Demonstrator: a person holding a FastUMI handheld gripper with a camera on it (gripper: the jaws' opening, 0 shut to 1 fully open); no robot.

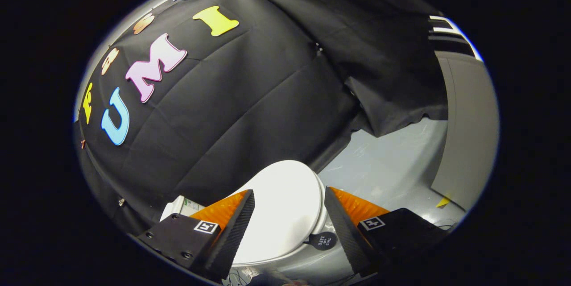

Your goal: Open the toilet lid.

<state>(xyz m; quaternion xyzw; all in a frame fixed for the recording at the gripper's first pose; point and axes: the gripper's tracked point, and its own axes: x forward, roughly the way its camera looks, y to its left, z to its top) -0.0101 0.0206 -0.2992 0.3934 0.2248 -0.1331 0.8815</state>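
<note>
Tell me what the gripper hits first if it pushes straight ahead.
Likely the closed white lid; the open gripper frames it between its fingers, just ahead. Depth is unclear.

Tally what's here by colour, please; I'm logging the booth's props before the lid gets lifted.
White: 2, the closed toilet lid between the open jaws, the tank behind it
Black: 1, tag by the lid
Yellow: 1, scrap on the floor
Total: 4

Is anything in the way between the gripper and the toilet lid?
Nothing visible is. The gripper is open, and the closed white toilet lid sits in the gap between its fingers and just beyond them. A small black tab hangs at the lid's rim near one finger, not blocking the way.
</note>
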